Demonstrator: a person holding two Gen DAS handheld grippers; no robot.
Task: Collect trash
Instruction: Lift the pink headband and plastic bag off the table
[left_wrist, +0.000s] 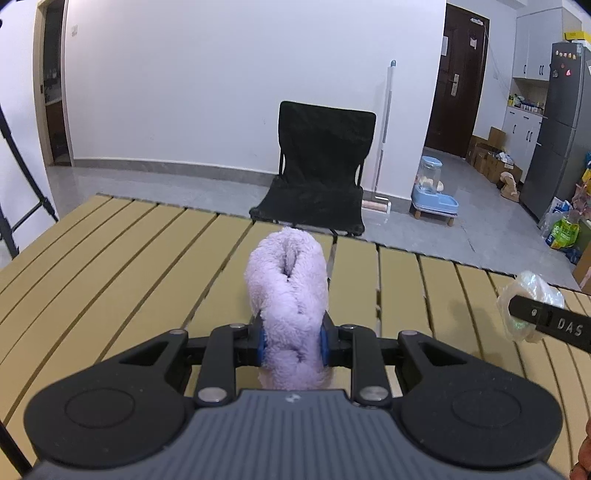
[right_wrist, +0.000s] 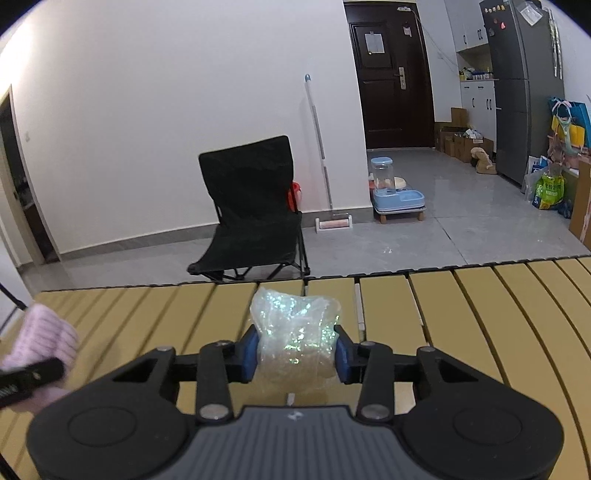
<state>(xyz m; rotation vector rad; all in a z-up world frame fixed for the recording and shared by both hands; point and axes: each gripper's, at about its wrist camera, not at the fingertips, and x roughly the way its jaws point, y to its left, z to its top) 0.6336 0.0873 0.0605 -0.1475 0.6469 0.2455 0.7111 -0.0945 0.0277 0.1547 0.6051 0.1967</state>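
The left gripper (left_wrist: 291, 341) is clamped on a fluffy, twisted lilac cloth (left_wrist: 287, 295) that stands up between its blue pads above the slatted tan surface (left_wrist: 110, 266). At the right edge, a black finger of the right gripper (left_wrist: 546, 321) presses on a crumpled clear plastic wrapper (left_wrist: 532, 291). Beyond the surface stand a black folding fabric chair (left_wrist: 317, 166), a long-handled mop (left_wrist: 382, 147) leaning on the white wall, and a blue pet feeder (left_wrist: 432, 188).

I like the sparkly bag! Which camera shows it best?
The right wrist view: the crumpled, shimmery clear plastic bag sits centred, squeezed between the right tongs. The left wrist view shows it only at the right edge, partly hidden.
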